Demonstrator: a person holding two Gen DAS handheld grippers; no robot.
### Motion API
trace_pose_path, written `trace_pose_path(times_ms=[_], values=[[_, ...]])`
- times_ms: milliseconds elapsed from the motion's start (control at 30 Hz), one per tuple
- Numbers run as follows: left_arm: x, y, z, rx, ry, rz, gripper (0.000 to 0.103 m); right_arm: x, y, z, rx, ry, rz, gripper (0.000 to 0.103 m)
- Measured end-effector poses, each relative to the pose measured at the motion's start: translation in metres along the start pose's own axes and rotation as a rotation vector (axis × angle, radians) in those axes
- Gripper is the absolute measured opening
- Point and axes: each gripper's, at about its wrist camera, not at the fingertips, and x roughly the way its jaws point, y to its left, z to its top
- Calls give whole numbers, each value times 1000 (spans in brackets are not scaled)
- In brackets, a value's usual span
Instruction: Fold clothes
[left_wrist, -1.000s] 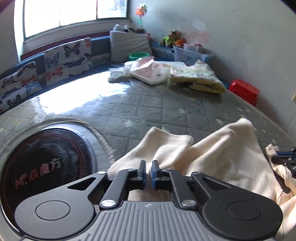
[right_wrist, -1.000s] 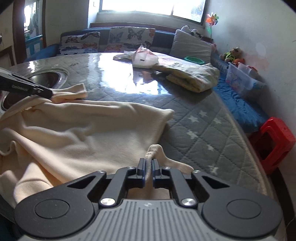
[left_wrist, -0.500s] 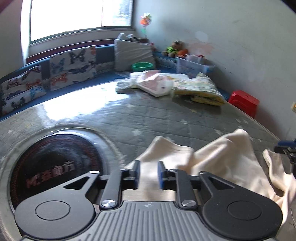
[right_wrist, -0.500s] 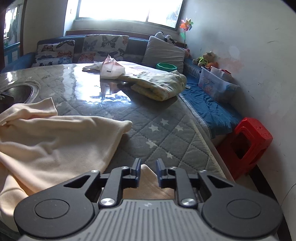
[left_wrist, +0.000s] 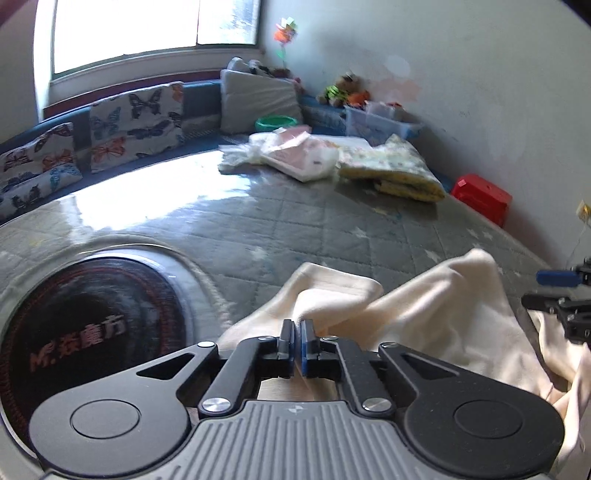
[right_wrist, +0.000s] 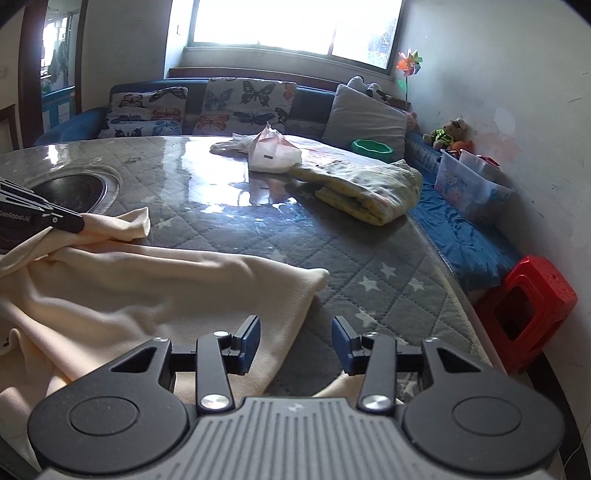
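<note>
Currently the left tool (left_wrist: 297, 345) has its fingers pressed together on a fold of the cream cloth (left_wrist: 436, 317), just beside the round inset burner (left_wrist: 92, 325). The right tool (right_wrist: 295, 341) is spread wide and grips nothing; it hangs over the near right edge of the cloth (right_wrist: 147, 295), one finger above fabric and the other above bare tabletop (right_wrist: 369, 266).

Cloth state:
- It lies on the near part of the tabletop, rumpled, with loose ridges and one corner reaching toward the centre.
- A narrow flap projects toward the burner (right_wrist: 74, 190) beyond the left tool (right_wrist: 55, 219).
- No neat, squared fold is visible. The garment type cannot be determined.

Progress judgement: this piece is not in a finished folded shape; flattening and folding remain. A yellow folded bundle (right_wrist: 369, 192) and a pink-and-white pack (right_wrist: 273, 151) lie at the far side; whether they belong to the task cannot be told.

Surface and room: the tabletop is a grey quilted, star-printed cover under a glossy, reflective sheet. Beyond it are a blue bench with butterfly cushions (right_wrist: 243, 103), a bright window (right_wrist: 295, 26), a red stool (right_wrist: 528, 314), and a clear bin (right_wrist: 469, 188) against the wall.
</note>
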Motion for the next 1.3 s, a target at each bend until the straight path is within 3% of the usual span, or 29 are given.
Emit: trace_pose_path(times_ms=[300,533,700,867,1033,1167,1300], values=[[-56,50,-11,-148,-102,107,3,1,10,9,13,-11,36,44],[-131,106,-57,-309,-166,251,3,3,13,16,16,-14,51,44],[-163,141,-100,-390,-103,390,3,9,9,19,39,-9,66,45],[-174,159,-119,-419,8,420,5,22,0,22,78,10,80,45],[-153,131,-87,-351,-17,298,19,35,-15,23,148,21,69,45],[-112,96,-48,-306,-17,127,45,48,-28,24,202,46,74,45],[-71,75,-21,-287,12,38,54,54,-39,25,241,53,85,45]])
